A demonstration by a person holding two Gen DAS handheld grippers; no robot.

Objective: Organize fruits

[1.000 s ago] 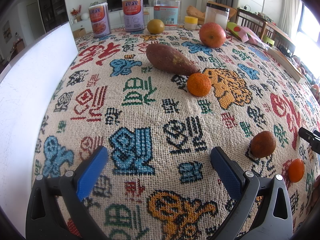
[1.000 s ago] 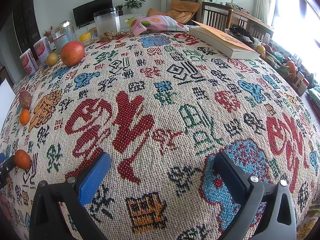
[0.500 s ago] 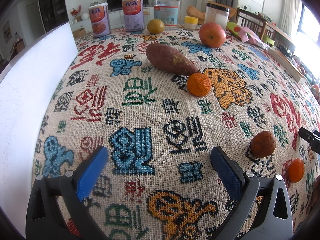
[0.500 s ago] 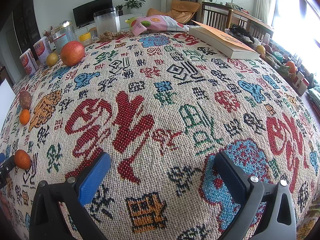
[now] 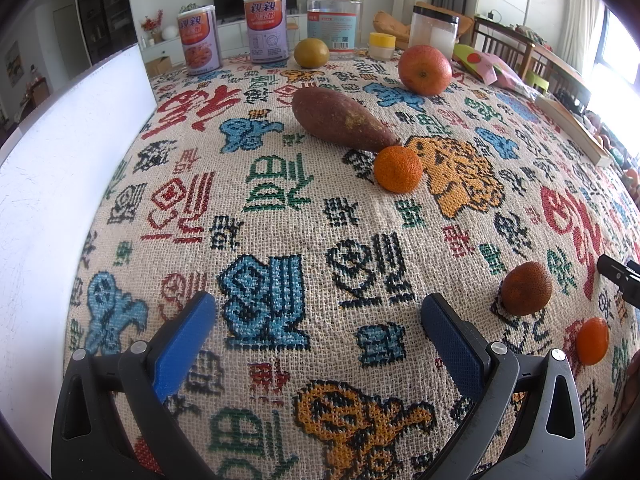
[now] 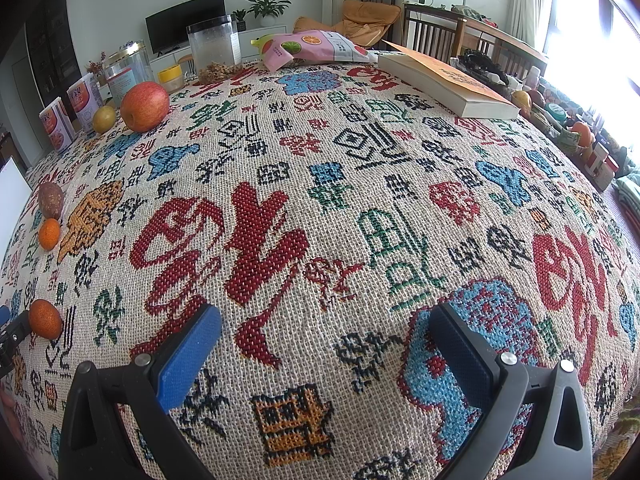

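Both claws idle over the woven patterned tablecloth (image 5: 280,208), nothing gripped: left gripper (image 5: 318,320) has its blue pads spread wide with only cloth between them; right gripper (image 6: 324,332) likewise wide apart and empty. Judged step: the very start of the sort, no fruit yet picked, fruit scattered loose with no clear gathering place in view. A flat white surface (image 5: 60,168) lies along the left edge of the table, what it is cannot be told. Fruit layout, left view: dark russet mandarin (image 5: 526,289) nearest, off to the right of the left claw; small bright mandarin (image 5: 593,341) just beyond it at the frame edge; another orange mandarin (image 5: 398,169) mid-table, touching or nearly touching the narrow tip of a sweet potato (image 5: 340,120); a red-orange apple (image 5: 425,69) and a yellow-green round fruit (image 5: 311,53) far back near the tins (image 5: 199,40) and jars. Right view shows mostly bare cloth ahead, book (image 6: 444,84) and snack bag (image 6: 316,48) at the far side, apple (image 6: 144,106) far left. Next move likely calls for the left claw to swing right and drop over the dark mandarin, pads straddling its widest part. Fruit look firm, round, skins pebbled; round shapes may roll on the coarse weave if nudged off-centre
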